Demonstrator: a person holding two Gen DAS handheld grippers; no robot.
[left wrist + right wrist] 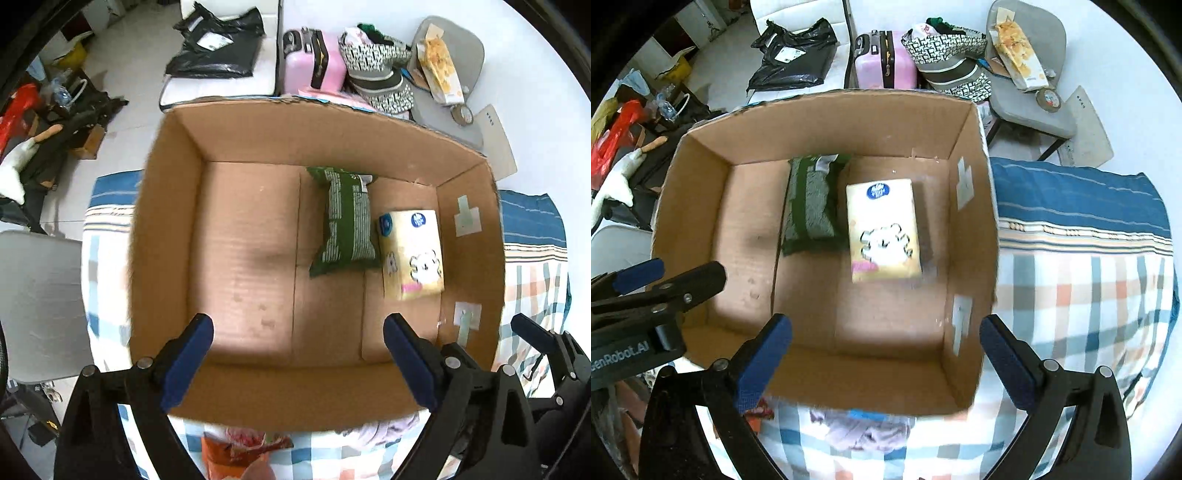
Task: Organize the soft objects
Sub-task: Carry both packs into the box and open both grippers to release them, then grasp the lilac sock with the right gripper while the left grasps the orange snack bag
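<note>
Both grippers [297, 354] [884, 354] spread – cardboard box [280, 136] | green pack [345, 218] touching tissue pack [412, 254]

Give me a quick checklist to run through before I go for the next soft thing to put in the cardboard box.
1. Left gripper open and holding nothing: ok.
2. Right gripper open and holding nothing: ok.
3. Cardboard box open on top, nothing across it: ok.
4. Free floor in the box: ok; the green packet and yellow tissue pack lie side by side toward the right wall, the left half is bare.
5. Next items within sight: ok; lilac cloth and an orange-red packet lie on the checked bedding by the near wall.
6. Whether either is soft enough to belong: cannot tell.
</note>
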